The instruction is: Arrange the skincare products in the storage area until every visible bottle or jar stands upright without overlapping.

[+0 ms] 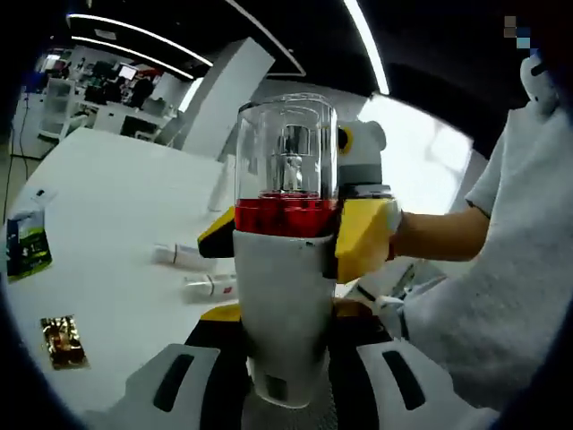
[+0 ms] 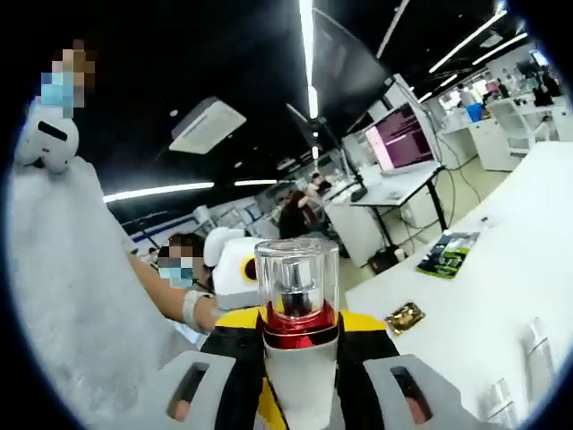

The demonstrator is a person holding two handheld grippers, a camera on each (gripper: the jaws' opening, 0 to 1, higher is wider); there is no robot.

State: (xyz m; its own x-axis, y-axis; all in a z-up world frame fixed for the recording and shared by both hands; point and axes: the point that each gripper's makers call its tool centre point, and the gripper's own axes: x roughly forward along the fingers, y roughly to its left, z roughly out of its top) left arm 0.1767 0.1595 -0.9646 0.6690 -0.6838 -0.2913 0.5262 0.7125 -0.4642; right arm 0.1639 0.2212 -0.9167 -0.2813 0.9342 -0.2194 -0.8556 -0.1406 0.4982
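Left gripper view. My left gripper (image 1: 285, 394) rises from 6 o'clock, jaws clenched on the white body of a pump bottle (image 1: 285, 269) with a red collar and clear cap. The bottle is upright in frame but lifted off the white table (image 1: 116, 197). My right gripper (image 1: 363, 233), yellow pads, comes in from 3 o'clock and touches the same bottle at the collar; my sleeve fills the 3 to 5 o'clock side. At 9 o'clock, behind the bottle, two small white tubes (image 1: 192, 269) lie flat on the table. Further out toward 8 o'clock: a green-and-black packet (image 1: 27, 244) and a gold sachet (image 1: 63, 340), both flat.

Judgement: early. Nothing I can see is standing on the table yet; this bottle wants setting down, and the tubes wait.

Right gripper view. My right gripper (image 2: 300, 394) from 6 o'clock, jaws closed around the pump bottle (image 2: 297, 296) just under the red collar. The left gripper (image 2: 235, 269) shows behind it at 9 o'clock. Table edge at 3 to 5 o'clock carries the green-and-black packet (image 2: 448, 253), the gold sachet (image 2: 405, 317) and tubes (image 2: 524, 367) at 4 o'clock.

Hard to make out: the bottle's base, any marked storage area, the labels, and whether the tubes can stand at all.
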